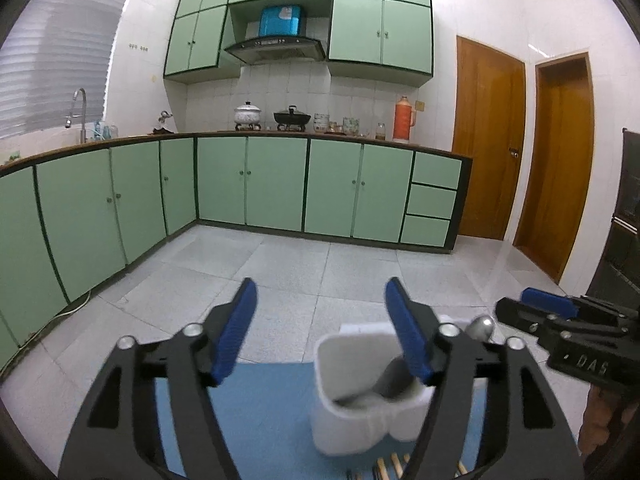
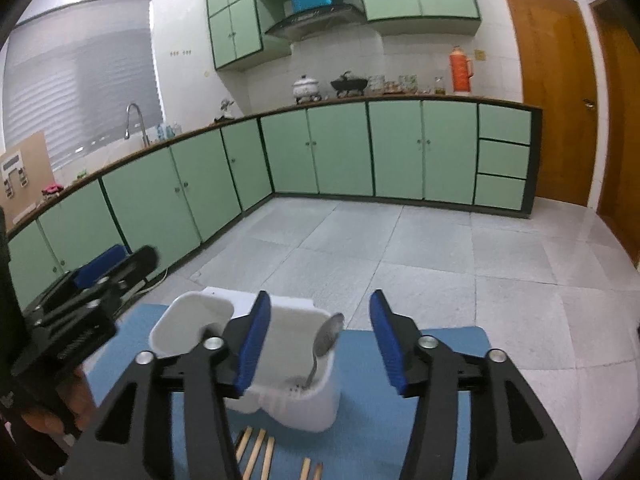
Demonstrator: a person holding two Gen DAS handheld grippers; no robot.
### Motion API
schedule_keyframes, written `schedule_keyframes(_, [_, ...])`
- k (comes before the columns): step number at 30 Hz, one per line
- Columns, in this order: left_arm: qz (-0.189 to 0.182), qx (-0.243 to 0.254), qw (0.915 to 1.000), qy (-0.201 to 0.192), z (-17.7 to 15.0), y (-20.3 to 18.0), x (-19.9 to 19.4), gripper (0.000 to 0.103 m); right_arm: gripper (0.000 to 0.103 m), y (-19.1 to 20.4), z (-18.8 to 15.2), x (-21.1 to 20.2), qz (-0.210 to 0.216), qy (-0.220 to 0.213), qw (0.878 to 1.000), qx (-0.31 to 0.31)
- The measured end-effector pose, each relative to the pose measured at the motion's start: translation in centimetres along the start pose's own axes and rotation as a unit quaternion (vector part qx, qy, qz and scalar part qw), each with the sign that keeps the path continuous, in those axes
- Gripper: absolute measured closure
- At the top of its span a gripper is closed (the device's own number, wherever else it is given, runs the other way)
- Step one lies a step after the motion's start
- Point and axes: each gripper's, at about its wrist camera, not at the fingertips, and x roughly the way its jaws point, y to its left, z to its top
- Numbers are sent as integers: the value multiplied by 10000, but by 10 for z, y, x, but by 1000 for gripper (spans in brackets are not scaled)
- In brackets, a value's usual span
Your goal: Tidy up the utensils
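A white two-compartment utensil holder [image 2: 296, 404] stands on a blue mat [image 2: 400, 432]; it also shows in the left wrist view [image 1: 360, 412]. A metal spoon [image 2: 330, 336] stands in its right compartment, bowl up; its bowl [image 1: 482, 326] shows in the left wrist view. Wooden chopsticks [image 2: 256, 456] lie on the mat in front of the holder. My right gripper [image 2: 320, 340] is open and empty above the holder. My left gripper [image 1: 320, 332] is open and empty above the holder's left side. Each gripper shows in the other's view, the left [image 2: 100, 280] and the right [image 1: 560, 320].
The mat [image 1: 260, 420] lies on a raised surface above a grey tiled floor [image 2: 420, 260]. Green cabinets [image 1: 248, 180] with a counter run along the back and left walls. Wooden doors [image 1: 488, 140] stand at the right.
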Motion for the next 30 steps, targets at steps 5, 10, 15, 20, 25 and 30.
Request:
schedule_keyframes(5, [15, -38, 9995, 312, -29, 1, -59, 14, 29, -8, -42, -52, -85, 4, 9998, 170])
schedule_keyframes(10, [12, 151, 9952, 963, -75, -3, -103, 13, 25, -10, -108, -95, -60, 493, 9984, 256])
schedule_keyframes(15, [32, 253, 9855, 1679, -127, -2, -140, 13, 25, -8, -171, -126, -69, 1046, 9935, 435])
schedule_keyframes(20, [75, 366, 9750, 2191, -168, 3, -160, 13, 27, -2, -211, -149, -81, 1467, 9880, 480])
schedule_keyframes(25, [123, 319, 9676, 2501, -192, 1, -169, 13, 53, 0, -237, -156, 32, 1756, 9835, 424])
schedule_keyframes(30, [154, 270, 9651, 2599, -200, 2, -171, 13, 70, 11, -239, -156, 82, 1782, 9838, 175])
